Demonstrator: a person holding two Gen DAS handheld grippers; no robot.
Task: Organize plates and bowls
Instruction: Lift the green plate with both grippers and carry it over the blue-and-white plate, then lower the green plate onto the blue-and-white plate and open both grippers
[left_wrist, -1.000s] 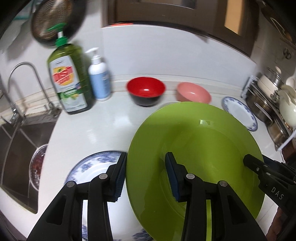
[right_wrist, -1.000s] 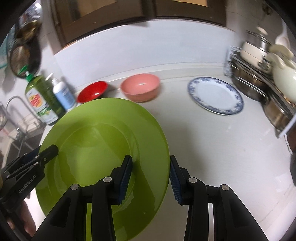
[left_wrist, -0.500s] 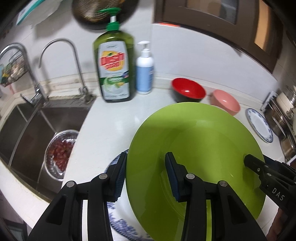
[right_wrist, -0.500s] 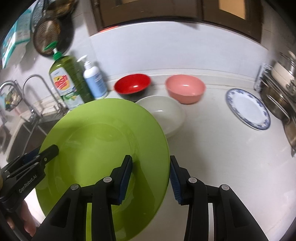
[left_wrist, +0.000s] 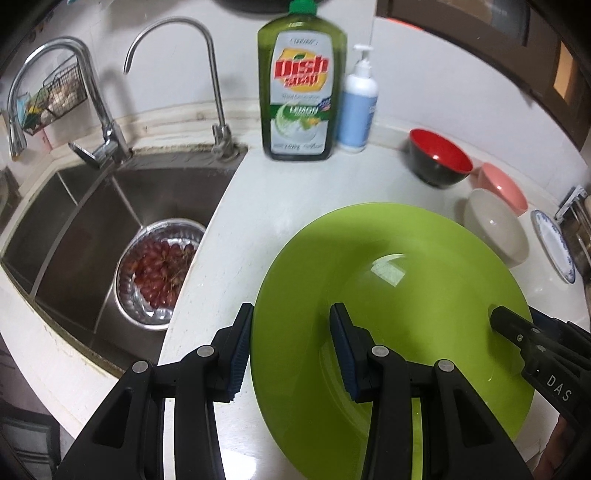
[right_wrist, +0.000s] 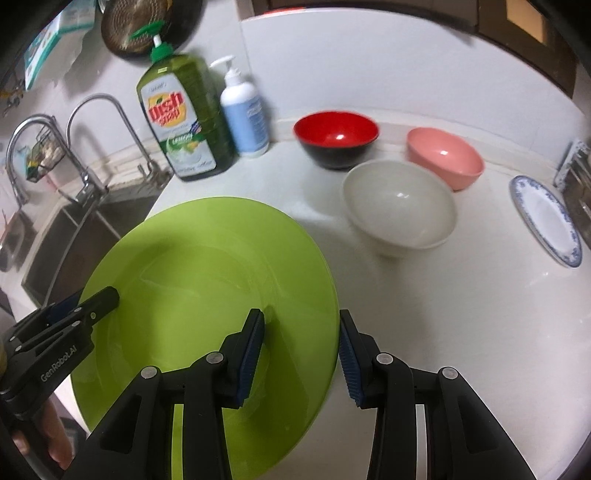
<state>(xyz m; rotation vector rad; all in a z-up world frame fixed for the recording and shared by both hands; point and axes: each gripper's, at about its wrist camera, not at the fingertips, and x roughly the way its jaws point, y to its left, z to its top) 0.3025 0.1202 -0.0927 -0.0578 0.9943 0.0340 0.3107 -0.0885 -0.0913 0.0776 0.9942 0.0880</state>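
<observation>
With both grippers, left (left_wrist: 290, 349) and right (right_wrist: 301, 352), pinching opposite rims of the green plate (left_wrist: 391, 295), keep it level (it looks slick) and steer clear of the white bowl (right_wrist: 400, 206).

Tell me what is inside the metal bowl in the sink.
The metal bowl in the sink holds a heap of red grapes. The grapes cover the bowl's bottom, so anything beneath them, such as water, cannot be seen.
</observation>
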